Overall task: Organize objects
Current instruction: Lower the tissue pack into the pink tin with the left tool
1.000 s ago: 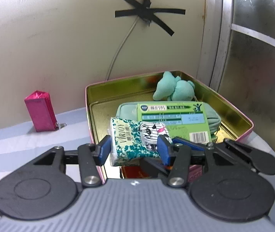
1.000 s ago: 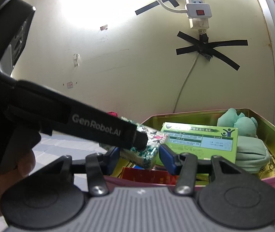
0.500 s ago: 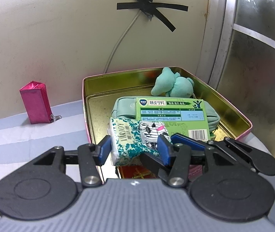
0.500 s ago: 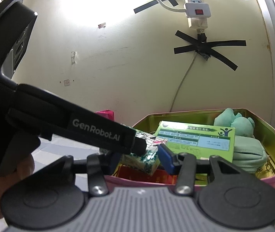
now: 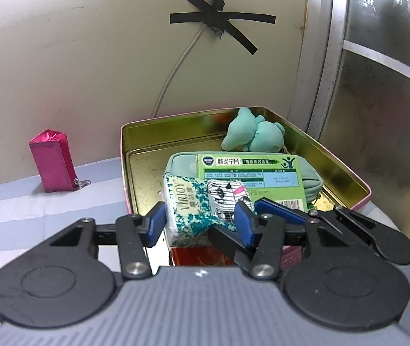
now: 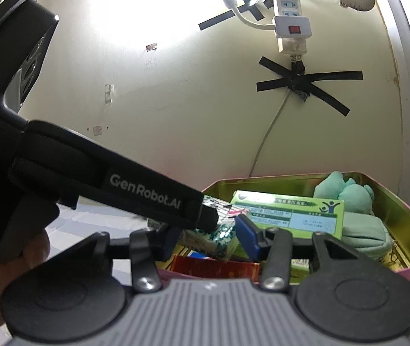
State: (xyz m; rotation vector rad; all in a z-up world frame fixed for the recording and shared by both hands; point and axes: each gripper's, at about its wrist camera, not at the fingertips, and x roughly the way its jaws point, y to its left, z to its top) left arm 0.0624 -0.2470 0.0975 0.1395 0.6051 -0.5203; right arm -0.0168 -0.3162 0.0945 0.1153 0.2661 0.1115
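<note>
Left gripper [image 5: 199, 223] clamped on tissue pack [image 5: 189, 207] — pack held above near edge of tin box [image 5: 346, 173]. Right gripper [image 6: 208, 239] — tips at same pack; clamp uncertain. Green medicine box [image 5: 251, 173], teal plush [image 5: 254, 137] inside tin.

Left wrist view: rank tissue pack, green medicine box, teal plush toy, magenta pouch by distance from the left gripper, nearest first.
1. tissue pack: between the left gripper fingers, over the tin's near edge.
2. green medicine box: just behind the pack, mid-tin.
3. teal plush toy and magenta pouch: too close to call. The toy sits in the tin's far corner; the pouch stands outside it, at left by the wall.
</note>
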